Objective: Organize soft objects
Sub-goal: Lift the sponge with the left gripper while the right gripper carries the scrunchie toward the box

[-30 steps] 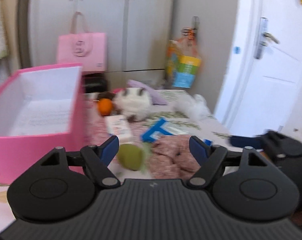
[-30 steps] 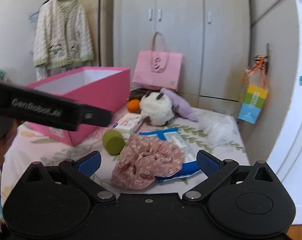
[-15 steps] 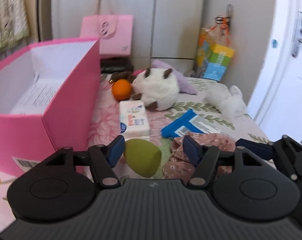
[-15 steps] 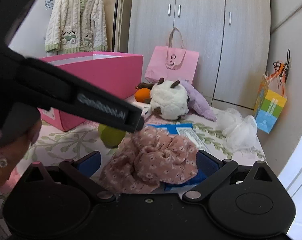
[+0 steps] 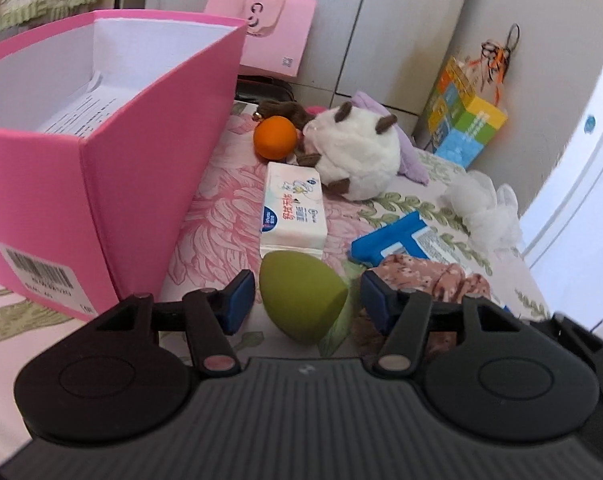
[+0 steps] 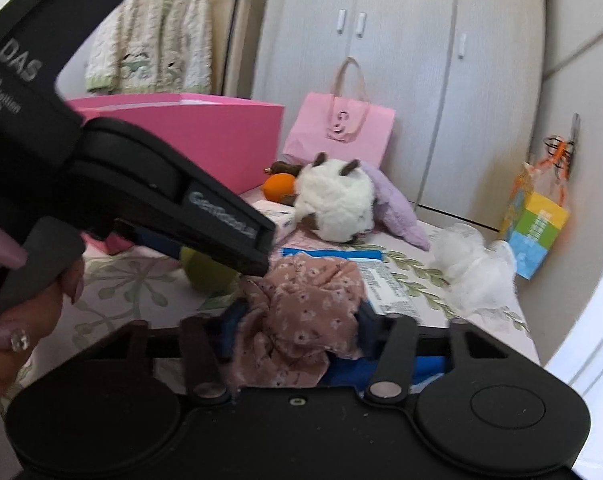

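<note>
The green sponge egg [image 5: 301, 294] lies on the bed between the spread fingers of the left hand-held gripper [image 5: 307, 296], not yet pinched; at its 3 o'clock the floral scrunchie [image 6: 301, 316] sits between the right hand-held gripper [image 6: 295, 332] fingers, which look closed onto the fabric. This appears to be the pickup step. Next, the left closes gently, then both lift toward the pink box [image 5: 101, 152] at 10 o'clock.
</note>
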`<state>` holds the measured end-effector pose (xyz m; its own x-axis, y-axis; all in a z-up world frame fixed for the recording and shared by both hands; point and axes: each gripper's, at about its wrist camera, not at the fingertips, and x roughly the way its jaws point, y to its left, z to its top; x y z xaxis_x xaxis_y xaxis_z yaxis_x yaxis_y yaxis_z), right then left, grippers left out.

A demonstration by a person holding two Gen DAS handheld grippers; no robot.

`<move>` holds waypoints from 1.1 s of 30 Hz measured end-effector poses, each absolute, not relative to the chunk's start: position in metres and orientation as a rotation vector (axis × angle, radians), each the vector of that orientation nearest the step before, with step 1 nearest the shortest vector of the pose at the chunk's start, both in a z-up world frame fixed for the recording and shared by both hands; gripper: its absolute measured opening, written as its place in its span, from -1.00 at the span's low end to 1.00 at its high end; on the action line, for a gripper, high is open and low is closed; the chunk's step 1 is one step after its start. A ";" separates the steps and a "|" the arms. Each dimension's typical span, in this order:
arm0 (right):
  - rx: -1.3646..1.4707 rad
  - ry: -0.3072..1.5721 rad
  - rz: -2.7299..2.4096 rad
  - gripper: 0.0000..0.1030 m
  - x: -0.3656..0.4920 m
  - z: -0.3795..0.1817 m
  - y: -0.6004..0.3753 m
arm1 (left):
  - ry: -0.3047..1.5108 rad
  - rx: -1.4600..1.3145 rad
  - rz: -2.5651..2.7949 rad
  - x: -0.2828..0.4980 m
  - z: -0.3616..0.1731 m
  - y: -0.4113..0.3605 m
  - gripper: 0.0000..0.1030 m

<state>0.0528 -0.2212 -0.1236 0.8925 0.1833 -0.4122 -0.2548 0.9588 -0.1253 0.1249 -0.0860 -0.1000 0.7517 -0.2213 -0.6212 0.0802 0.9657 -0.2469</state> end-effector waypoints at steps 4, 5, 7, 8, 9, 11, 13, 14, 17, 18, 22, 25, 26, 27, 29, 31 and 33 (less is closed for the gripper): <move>-0.097 0.409 0.208 -0.38 0.051 -0.120 -0.232 | 0.682 -0.245 -0.154 0.123 -0.101 -0.084 0.07; -0.081 0.408 0.204 -0.43 0.051 -0.120 -0.234 | 0.678 -0.246 -0.149 0.123 -0.101 -0.084 -0.02; -0.060 0.405 0.195 -0.48 0.051 -0.120 -0.236 | 0.675 -0.247 -0.147 0.122 -0.103 -0.083 -0.18; -0.045 0.404 0.191 -0.50 0.051 -0.121 -0.237 | 0.674 -0.249 -0.148 0.122 -0.103 -0.083 -0.19; -0.027 0.403 0.184 -0.51 0.051 -0.121 -0.239 | 0.670 -0.252 -0.147 0.121 -0.103 -0.082 -0.20; -0.006 0.401 0.176 -0.51 0.051 -0.121 -0.240 | 0.660 -0.258 -0.145 0.120 -0.104 -0.081 -0.22; -0.012 0.401 0.173 -0.51 0.052 -0.122 -0.238 | 0.655 -0.247 -0.144 0.119 -0.104 -0.083 -0.22; -0.017 0.401 0.171 -0.51 0.051 -0.122 -0.237 | 0.654 -0.234 -0.146 0.119 -0.104 -0.084 -0.22; -0.016 0.401 0.173 -0.52 0.051 -0.120 -0.236 | 0.661 -0.221 -0.159 0.116 -0.102 -0.084 -0.22; -0.014 0.403 0.176 -0.52 0.050 -0.119 -0.236 | 0.662 -0.213 -0.162 0.114 -0.101 -0.084 -0.22; 0.000 0.497 0.183 -0.52 0.048 -0.104 -0.232 | 0.687 -0.156 -0.200 0.102 -0.096 -0.083 -0.22; 0.037 0.537 0.263 -0.52 0.045 -0.096 -0.236 | 0.687 -0.151 -0.220 0.089 -0.090 -0.077 -0.23; 0.040 0.550 0.275 -0.52 0.044 -0.093 -0.235 | 0.681 -0.144 -0.223 0.086 -0.088 -0.075 -0.23; 0.033 0.554 0.276 -0.52 0.042 -0.092 -0.234 | 0.677 -0.139 -0.228 0.082 -0.085 -0.073 -0.23; 0.008 0.552 0.281 -0.52 0.038 -0.089 -0.230 | 0.684 -0.137 -0.242 0.076 -0.081 -0.068 -0.23; 0.013 0.564 0.300 -0.52 0.036 -0.086 -0.228 | 0.704 -0.145 -0.259 0.072 -0.079 -0.061 -0.23; 0.032 0.577 0.324 -0.52 0.032 -0.084 -0.227 | 0.720 -0.145 -0.280 0.068 -0.076 -0.054 -0.23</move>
<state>0.0325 -0.2272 -0.0836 0.7889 0.3097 -0.5308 -0.2918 0.9489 0.1200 0.0682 -0.0538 -0.0759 0.7169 -0.3015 -0.6286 0.2023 0.9528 -0.2264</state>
